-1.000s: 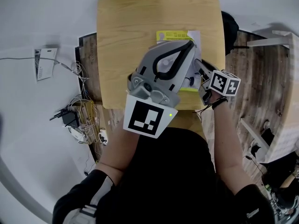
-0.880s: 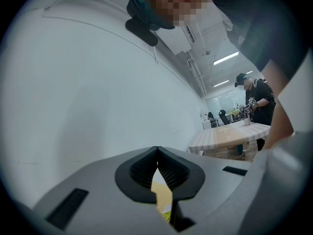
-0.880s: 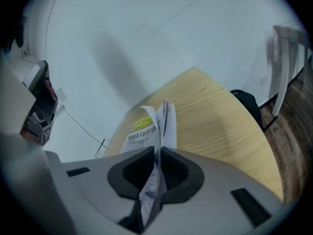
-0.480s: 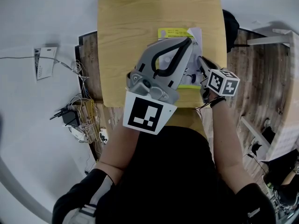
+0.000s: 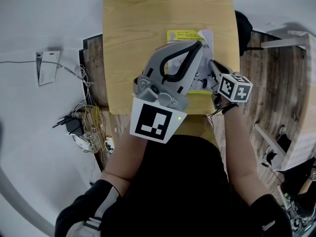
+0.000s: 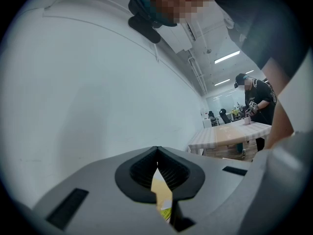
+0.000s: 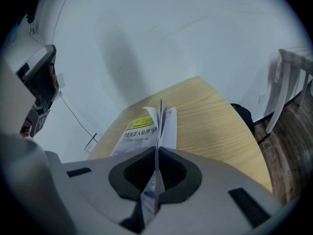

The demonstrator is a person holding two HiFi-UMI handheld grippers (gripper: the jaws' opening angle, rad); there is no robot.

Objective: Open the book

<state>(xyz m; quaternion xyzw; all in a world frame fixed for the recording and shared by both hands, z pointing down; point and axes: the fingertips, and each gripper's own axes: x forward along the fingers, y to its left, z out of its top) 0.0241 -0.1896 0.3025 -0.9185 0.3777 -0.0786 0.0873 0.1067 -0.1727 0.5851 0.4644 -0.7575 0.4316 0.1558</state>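
A book point(image 5: 185, 35) with a yellow band across its cover lies on the wooden table point(image 5: 138, 28), right of the middle. My right gripper point(image 5: 212, 65) is at the book's right edge, shut on a thin sheaf of cover and pages. In the right gripper view those pages point(image 7: 160, 119) stand on edge between the pads of the right gripper point(image 7: 157, 153), with the rest of the book point(image 7: 137, 131) flat beyond them. My left gripper point(image 5: 200, 46) hovers over the book and hides most of it. The left gripper point(image 6: 157, 153) has its tips together and grips nothing.
The table's right edge runs just beyond the book. Beside that edge sits a dark object point(image 5: 243, 31). Cables and a power strip point(image 5: 81, 125) lie on the floor to the left. A person point(image 6: 254, 99) stands by a distant table point(image 6: 230, 136).
My right gripper has shifted slightly up against the book's right edge and rolled a little. The left gripper has hardly moved.
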